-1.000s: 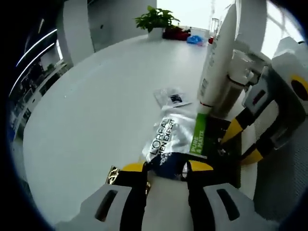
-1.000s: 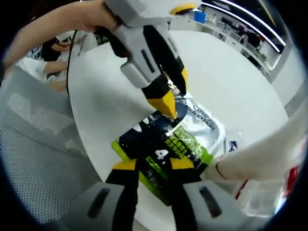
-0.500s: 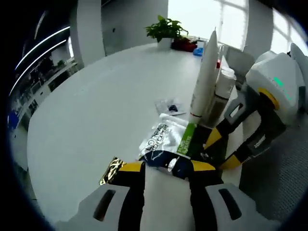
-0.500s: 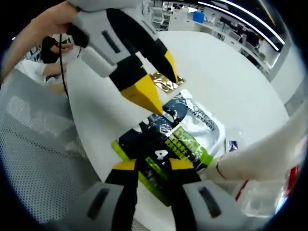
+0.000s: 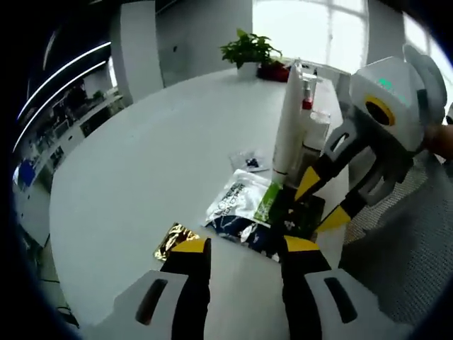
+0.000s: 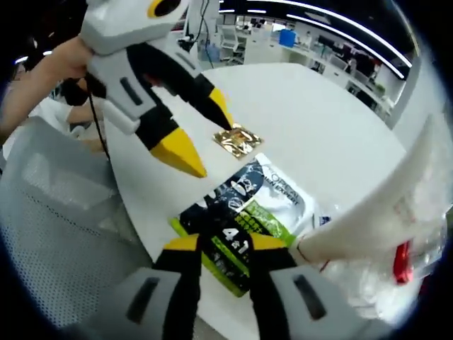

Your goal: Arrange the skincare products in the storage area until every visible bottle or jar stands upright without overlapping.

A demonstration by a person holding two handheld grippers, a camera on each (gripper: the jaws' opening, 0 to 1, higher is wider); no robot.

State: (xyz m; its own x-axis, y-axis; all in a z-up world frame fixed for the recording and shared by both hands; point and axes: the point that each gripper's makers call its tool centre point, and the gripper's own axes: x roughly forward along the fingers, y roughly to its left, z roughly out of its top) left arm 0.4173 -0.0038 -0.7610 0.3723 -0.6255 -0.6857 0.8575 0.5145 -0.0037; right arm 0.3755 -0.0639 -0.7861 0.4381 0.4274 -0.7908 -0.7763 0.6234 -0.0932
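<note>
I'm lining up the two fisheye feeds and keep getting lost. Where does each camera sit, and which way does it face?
Left gripper view: rides on the left tongs, looking across the round white table toward a potted plant and windows; the right tongs enter from the right.
Right gripper view: rides on the right tongs, looking back across the table toward office desks; the left tongs and a hand enter from the left.
Both show the sachet pack, gold packet and white tube.

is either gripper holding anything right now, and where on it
The right gripper looks closed on the near edge of the flat L'Oreal pouch, though contact isn't fully clear. The left gripper is open above the table, holding nothing.
</note>
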